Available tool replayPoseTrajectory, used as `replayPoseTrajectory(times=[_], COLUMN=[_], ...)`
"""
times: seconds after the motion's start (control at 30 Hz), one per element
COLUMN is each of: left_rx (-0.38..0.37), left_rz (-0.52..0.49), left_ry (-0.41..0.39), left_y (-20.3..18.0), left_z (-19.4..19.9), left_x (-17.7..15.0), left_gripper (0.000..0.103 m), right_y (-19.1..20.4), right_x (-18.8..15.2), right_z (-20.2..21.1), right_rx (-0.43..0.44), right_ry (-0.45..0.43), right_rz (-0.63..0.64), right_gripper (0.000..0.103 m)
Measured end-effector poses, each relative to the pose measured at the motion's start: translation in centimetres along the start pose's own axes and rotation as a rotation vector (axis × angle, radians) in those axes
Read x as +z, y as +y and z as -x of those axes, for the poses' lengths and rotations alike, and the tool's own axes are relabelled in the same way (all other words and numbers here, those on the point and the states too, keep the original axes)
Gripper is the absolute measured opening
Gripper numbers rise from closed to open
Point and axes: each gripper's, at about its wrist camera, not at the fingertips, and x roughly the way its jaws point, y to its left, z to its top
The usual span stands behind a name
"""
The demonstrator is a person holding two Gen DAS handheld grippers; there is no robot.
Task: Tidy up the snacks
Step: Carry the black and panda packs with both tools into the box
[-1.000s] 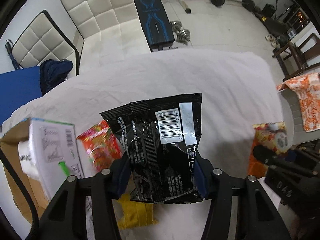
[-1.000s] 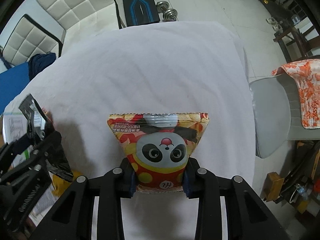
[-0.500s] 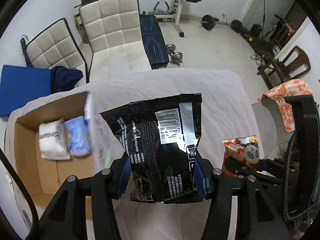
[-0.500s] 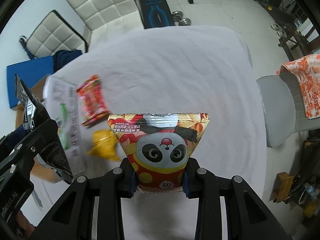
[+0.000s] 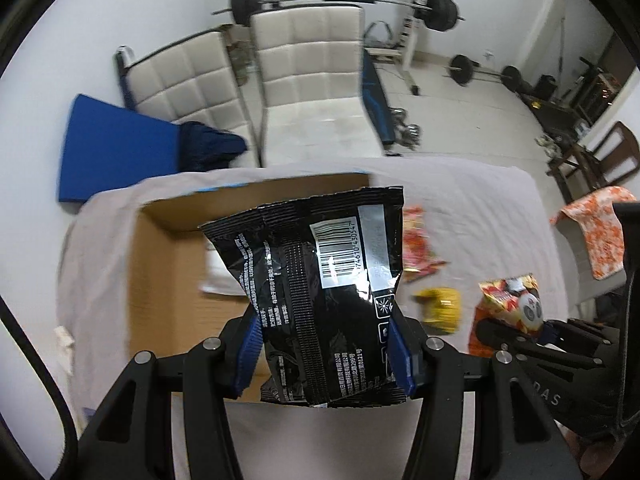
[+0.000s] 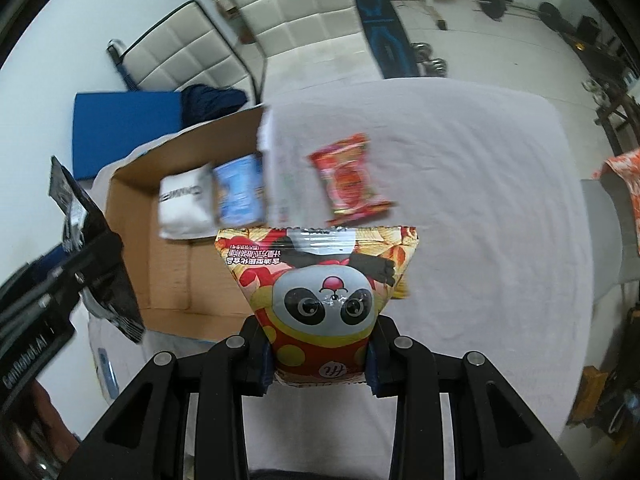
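Note:
My left gripper [image 5: 324, 354] is shut on a black snack bag [image 5: 320, 280] with a barcode, held above the open cardboard box [image 5: 168, 280]. A panda-printed snack bag [image 6: 320, 292] is clamped in my right gripper [image 6: 320, 360], which hangs just right of the box [image 6: 168, 276]. Inside the box lie a white packet [image 6: 184, 204] and a blue packet [image 6: 240, 192]. On the white tablecloth [image 6: 480, 200] rest a red snack pack [image 6: 348, 180] and a yellow snack [image 5: 440, 306]. The right gripper with the panda bag [image 5: 512, 300] shows at the right of the left wrist view.
Two white padded chairs [image 5: 312, 92] stand behind the table, with a blue mat [image 5: 108, 148] and weights [image 5: 440, 6] on the floor. An orange patterned cloth [image 5: 600, 236] drapes a seat at the right. The box flap [image 6: 276, 160] stands up between the packets and the red snack.
Both grippers have risen and swung left, each keeping its bag. The black bag now hangs over the open box, which has come fully into view.

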Motion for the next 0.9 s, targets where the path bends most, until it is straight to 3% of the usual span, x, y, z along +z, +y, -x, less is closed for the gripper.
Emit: replayPoseTrajectory(times=[0.2,0.37,0.6,0.9], left_rx=[0.081,0.098,0.106,0.139], left_rz=[0.030,0.071,0.093,0.079], left_ry=[-0.019,-0.016,0.018,0.134], left_y=[6.6,10.4,13.0,17.1], left_z=[0.5,-0.2,-2.9,-9.7], left_x=[-0.2,-0.4,0.3,2.6], left_gripper=[0.051,0.051,0.052,0.052], right_y=[5.7,8.6,9.4,9.8], right_x=[0.3,0.6,1.9,2.9], right_z=[-2.5,-3.7,-6.1,-11.6], right_rx=[0.009,-0.002,-0.020,-0.020], right_ry=[0.031,0.045,0.064,0.141], right_rz=[0.046,0.078,0.067,0.027], right_gripper=[0.036,0.036,0.036,0.036])
